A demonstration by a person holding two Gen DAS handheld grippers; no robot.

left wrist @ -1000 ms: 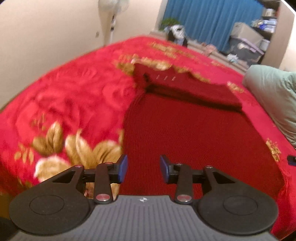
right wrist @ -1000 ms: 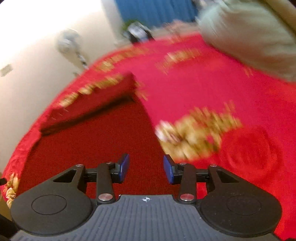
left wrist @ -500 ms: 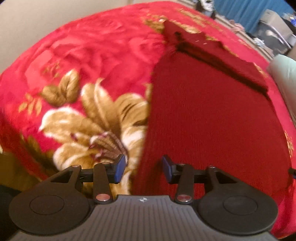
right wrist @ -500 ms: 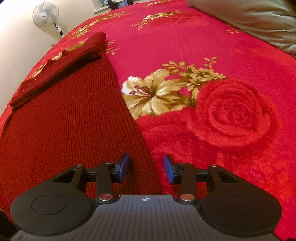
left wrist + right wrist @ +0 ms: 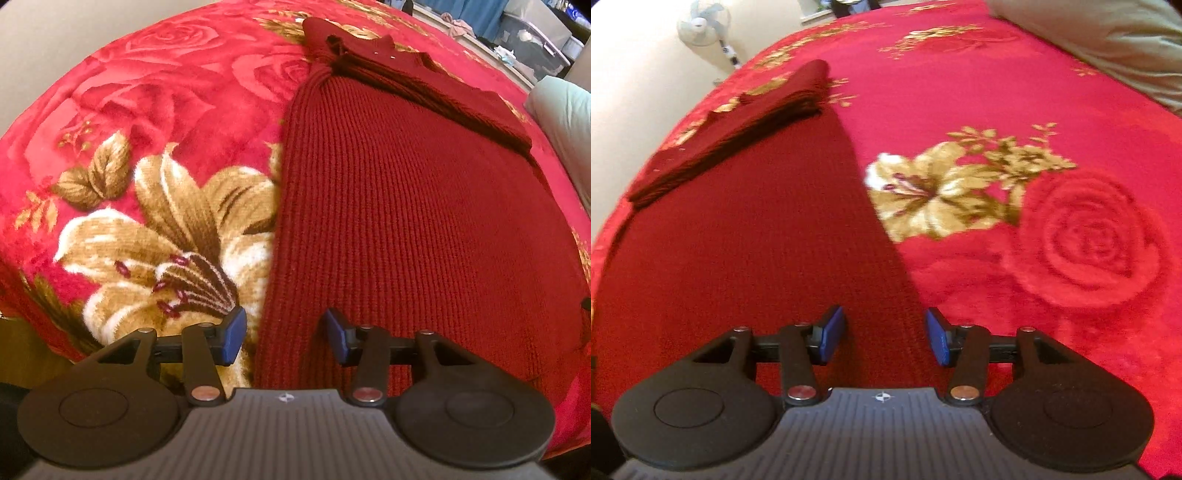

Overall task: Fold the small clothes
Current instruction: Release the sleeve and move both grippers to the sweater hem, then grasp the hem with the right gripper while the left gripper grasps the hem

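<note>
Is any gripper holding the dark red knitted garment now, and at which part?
Nothing is held. The left gripper and right gripper, jaws just opening, straddle the sweater's near side edges without pressing.

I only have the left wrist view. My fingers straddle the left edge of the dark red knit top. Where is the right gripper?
Observer: The right gripper straddles the opposite side edge of the knit top, near its bottom hem. Its jaws have just been opening.
Operator: Is it gripping cloth yet?
Observer: No. Its fingers stand apart, the top's edge lying between them unpinched.
Operator: What lies beside that edge?
Observer: A cream lily and a large rose in the red floral blanket.
Operator: Anything else over there?
Observer: A white standing fan by the wall, beyond the top's folded-over upper part.
</note>
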